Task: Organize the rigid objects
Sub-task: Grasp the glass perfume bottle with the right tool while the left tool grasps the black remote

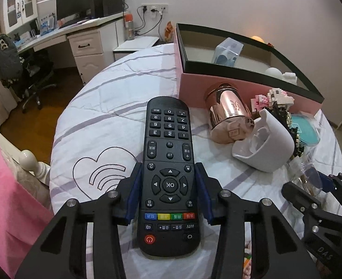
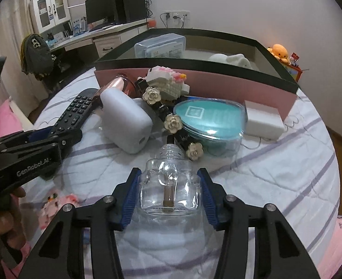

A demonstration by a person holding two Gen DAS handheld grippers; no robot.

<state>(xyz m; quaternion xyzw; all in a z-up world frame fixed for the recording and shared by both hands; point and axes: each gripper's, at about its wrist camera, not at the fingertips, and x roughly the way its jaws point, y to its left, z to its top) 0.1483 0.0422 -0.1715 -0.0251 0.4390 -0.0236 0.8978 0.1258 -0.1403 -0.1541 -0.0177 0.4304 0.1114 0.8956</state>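
Observation:
A black TV remote (image 1: 168, 139) lies lengthwise on the white quilt, its keypad end pointing away from me. My left gripper (image 1: 169, 167) is shut on it, both blue pads pressed to its sides around the arrow keys. A clear glass bottle (image 2: 169, 190) lies on the quilt with its threaded neck pointing away. The pads of my right gripper (image 2: 168, 172) touch both its flanks. In the right wrist view the left gripper (image 2: 54, 137) enters from the left, still on the remote (image 2: 78, 111).
An open pink box with a black rim (image 2: 217, 86) stands behind, holding a clear blue case (image 2: 159, 46) and a white figure (image 2: 231, 59). In front of it crowd a rose-gold cup (image 1: 229, 116), white case (image 2: 124, 121), block model (image 2: 166, 81), flower strap (image 2: 172, 121), teal case (image 2: 208, 121) and white block (image 2: 262, 121).

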